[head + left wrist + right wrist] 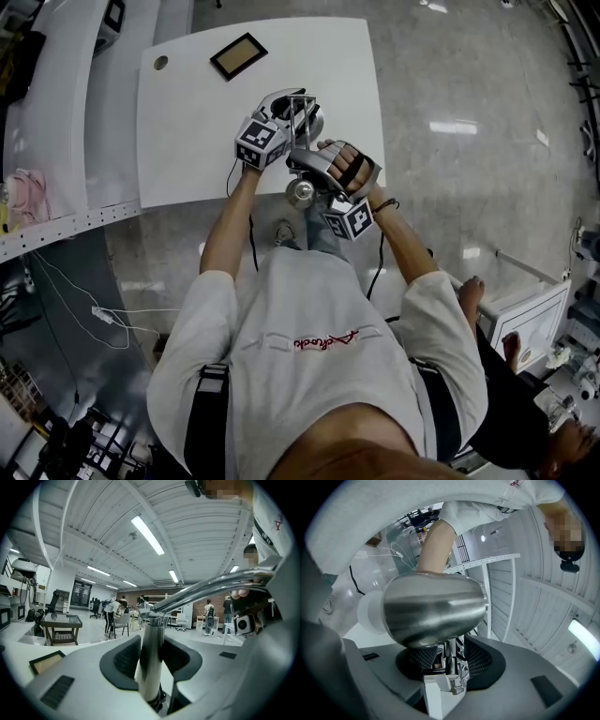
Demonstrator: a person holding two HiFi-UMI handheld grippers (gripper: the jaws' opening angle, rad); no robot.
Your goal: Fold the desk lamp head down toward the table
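Readable text: none | shirt (319,384): red script logo (326,341), illegible | marker cubes (261,141): black-and-white square codes, no characters

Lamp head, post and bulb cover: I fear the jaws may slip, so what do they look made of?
Lamp head: brushed metal, satin silver, by its soft streaked highlights. Post: polished metal, perhaps chrome or steel; it mirrors the room. Bulb cover: frosted white, plastic or glass; I cannot tell which.
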